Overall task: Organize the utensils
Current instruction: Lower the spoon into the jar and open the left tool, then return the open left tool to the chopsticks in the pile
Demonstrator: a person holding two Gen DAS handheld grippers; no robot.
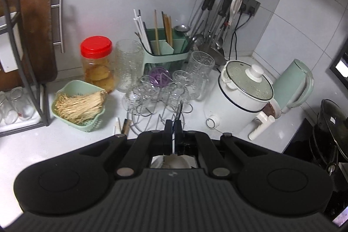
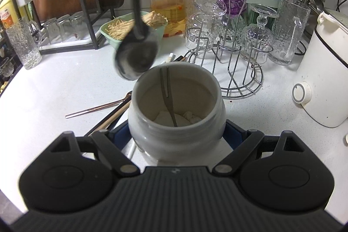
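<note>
Lowering a dark ladle (image 2: pixel 136 55) toward the white jar (image 2: pixel 176 114) at frame centre

Left gripper (image 1: pixel 174 123) clenched on its thin, stiff, slippery handle; right gripper (image 2: pixel 176 136) grasps the jar's smooth, breakable body; a fork (image 2: pixel 166 92) stands inside.

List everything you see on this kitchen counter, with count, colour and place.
jar: one, white, front centre, between the right gripper's fingers
fork: one, metal, inside jar
spoon: one, dark, hanging above jar
loose utensils: several, counter left of jar
plastic jar: one, red lid, back
basket: one, green, holding pale stalks
glass rack: one, wire, with upturned glasses
utensil caddy: one, green, back
cooker: one, white, right
left gripper: shut on spoon handle
right gripper: around jar
</note>
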